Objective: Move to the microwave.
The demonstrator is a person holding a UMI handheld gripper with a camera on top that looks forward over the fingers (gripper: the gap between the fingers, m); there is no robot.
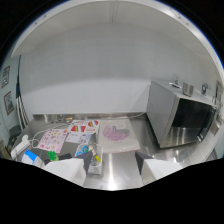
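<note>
I'm looking fwd along the claw (111, 172) from above a shiny steel counter (117, 165). Its two pale fingers (155, 167) rise from the dark lower part of the view, well apart w/ bare counter showing between them, so I read the claw as open and holding nothing.

The microwave (182, 117) is my landmark and the task's thing. It sits on the counter beyond the fingers and off to the claw's right side, against a plain white wall (90, 70). It's a boxy steel unit, side panel toward me, dark glass door angled away. A few small items stand on its top; too small to name.

Left of the microwave, flat on the counter, lies a pale mat w/ a purple pattern (116, 133). Further left of that are printed sheets (75, 131) in red and pink. Nearer me than those, just beside the left finger, is a small clear container (95, 160) w/ something yellow in it, plus blue and green bits I can't identify. Far left of the microwave, framed pictures (7, 90) hang on a side wall.

Handling, as I judge it: the microwave looks heavy, rigid, smooth-sided, not a thing to lift w/ this claw. Task only asks me to get near it. If contact is needed, the door edge or handle is the sensible spot, but I can't make out a handle from here. Approach looks unobstructed along the counter's right part; microwave not yet reached.
</note>
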